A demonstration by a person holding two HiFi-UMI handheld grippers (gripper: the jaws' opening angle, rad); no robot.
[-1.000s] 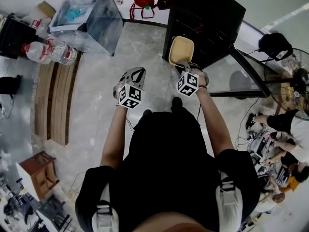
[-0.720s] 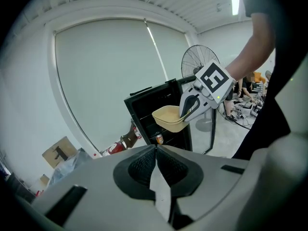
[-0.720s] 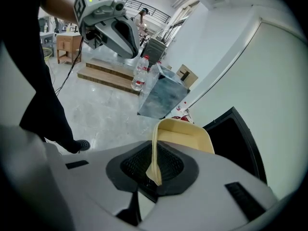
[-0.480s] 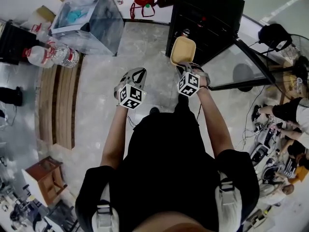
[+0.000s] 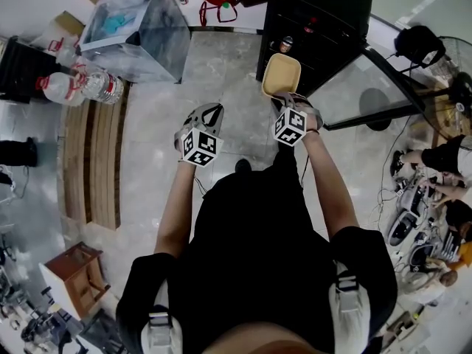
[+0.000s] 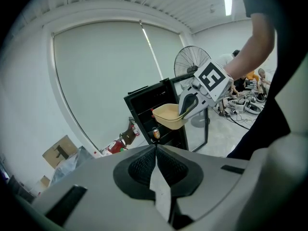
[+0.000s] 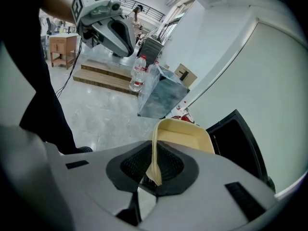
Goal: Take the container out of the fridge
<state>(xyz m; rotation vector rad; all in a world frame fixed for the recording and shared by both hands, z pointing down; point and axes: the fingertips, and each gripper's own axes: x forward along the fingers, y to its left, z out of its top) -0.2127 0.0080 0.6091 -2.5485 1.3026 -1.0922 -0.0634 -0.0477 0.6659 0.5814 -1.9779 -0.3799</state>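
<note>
Now the right gripper [image 5: 283, 99] has its jaws pressed together on the near rim of the pale yellow container [image 5: 281, 74], and the right gripper view shows that thin wall pinched edge-on between the two ribbed pads [image 7: 169, 165], with the open tub [image 7: 185, 135] reaching forward past them. The container hangs in the air, clear of the black fridge [image 5: 318, 19] and just before its open front, with the grey floor [image 5: 221, 72] beneath it. From the left gripper view the tub [image 6: 168, 115] shows level, mouth upward, held at its rim by the right gripper [image 6: 189, 107], and a can [image 6: 155, 133] stands on a shelf inside the fridge [image 6: 147, 104] behind it. The fridge's glass door [image 5: 361, 98] is swung wide to the person's right. The left gripper [image 5: 209, 110] is held beside the right one, apart from the container, its jaws [image 6: 156, 150] closed against each other with nothing between them. Toward the far left of the floor stand a clear plastic bin [image 5: 136, 28] and some water bottles [image 5: 77, 82], with wooden boards [image 5: 88, 161] nearer along the left edge.
</note>
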